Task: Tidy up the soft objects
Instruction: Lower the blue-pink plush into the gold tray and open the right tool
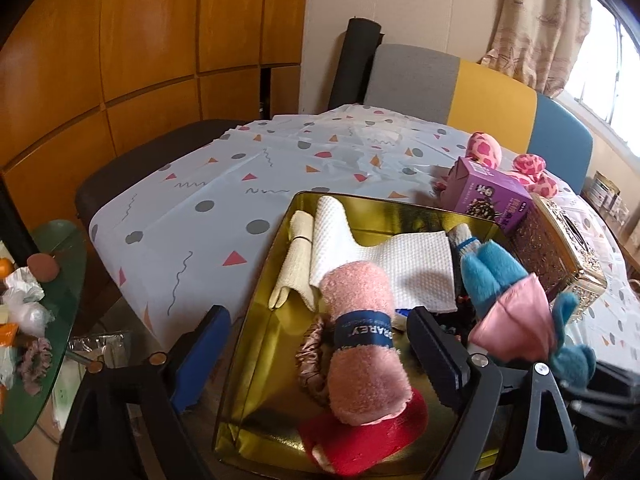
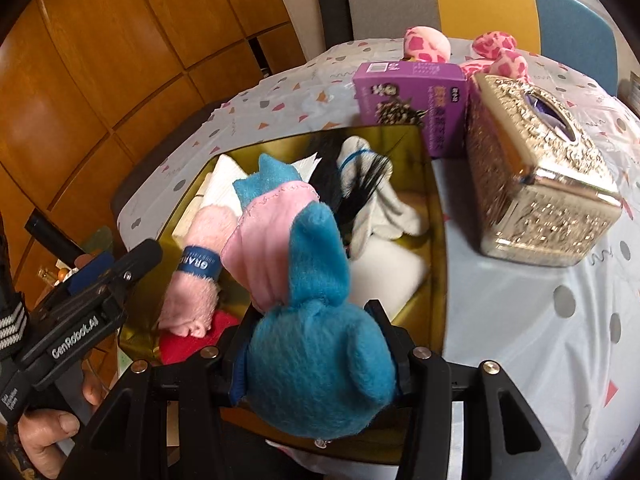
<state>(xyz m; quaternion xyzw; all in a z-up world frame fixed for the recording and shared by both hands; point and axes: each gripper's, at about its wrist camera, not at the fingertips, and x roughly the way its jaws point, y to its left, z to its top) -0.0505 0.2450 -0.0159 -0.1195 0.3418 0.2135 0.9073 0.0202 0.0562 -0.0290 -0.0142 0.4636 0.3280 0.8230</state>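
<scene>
A gold tin box (image 1: 256,308) (image 2: 434,216) sits on the table and holds a rolled pink towel (image 1: 360,344) (image 2: 196,280), white cloths (image 1: 400,264), a red cloth (image 1: 372,436), a brown scrunchie (image 1: 310,356) and a grey sock (image 2: 380,208). My right gripper (image 2: 316,344) is shut on a blue and pink plush toy (image 2: 316,320) (image 1: 508,300), holding it over the box. My left gripper (image 1: 320,340) is open, its fingers astride the box's left wall and the pink towel. A pink leopard plush (image 1: 500,156) (image 2: 460,48) lies at the far side of the table.
A purple carton (image 1: 488,196) (image 2: 412,100) and an ornate gold tissue box (image 1: 560,248) (image 2: 540,176) stand right of the tin. Chairs stand behind the table. A green side table (image 1: 52,320) with clutter is at the left. The tablecloth (image 1: 200,200) is patterned.
</scene>
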